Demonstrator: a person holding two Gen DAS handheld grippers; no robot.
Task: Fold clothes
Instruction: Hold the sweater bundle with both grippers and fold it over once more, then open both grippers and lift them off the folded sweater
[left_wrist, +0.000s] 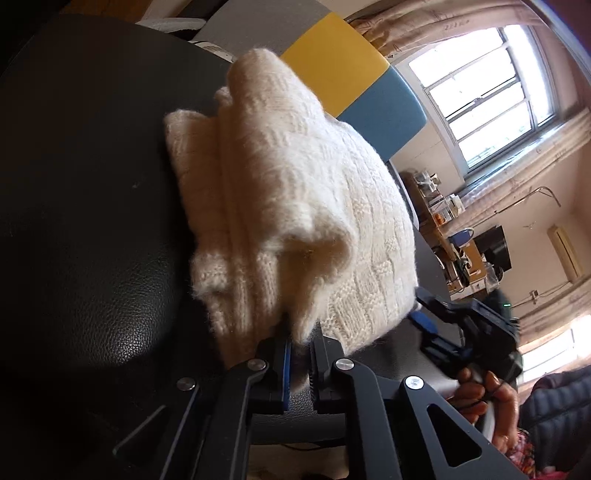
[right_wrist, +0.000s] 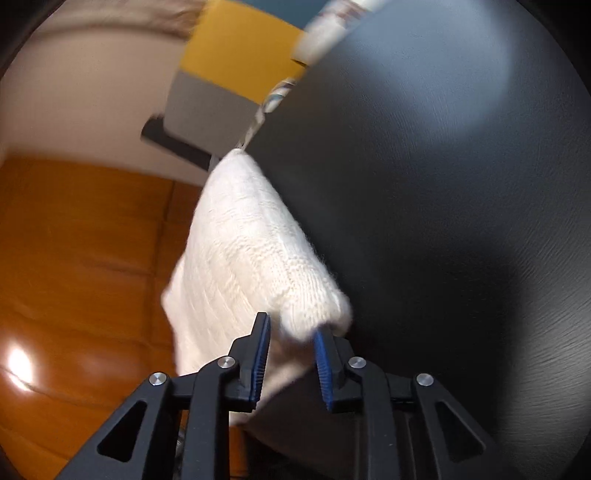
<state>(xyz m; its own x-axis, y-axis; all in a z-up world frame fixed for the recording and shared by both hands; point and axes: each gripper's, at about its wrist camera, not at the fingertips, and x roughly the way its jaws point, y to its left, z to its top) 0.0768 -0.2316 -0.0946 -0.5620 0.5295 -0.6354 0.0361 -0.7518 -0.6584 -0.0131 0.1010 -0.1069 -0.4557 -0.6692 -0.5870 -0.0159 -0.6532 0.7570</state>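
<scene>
Nearly done: cream knit sweater folded thick on black bench. Left gripper part-open at sweater's near edge; right gripper part-open around its corner. Final tidying likely left.

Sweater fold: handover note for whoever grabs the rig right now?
Left gripper: jaws part open around a corner fold of the cream knit sweater; firm grip unclear.
Right gripper: open, jaws straddling the sweater's other corner, not clamped.
Sweater: bundled in several layers on the black leather surface, one edge overhanging it in the right wrist view.
Done: main folds.
Left: probably square up the bundle, pull it fully onto the surface, release.
</scene>
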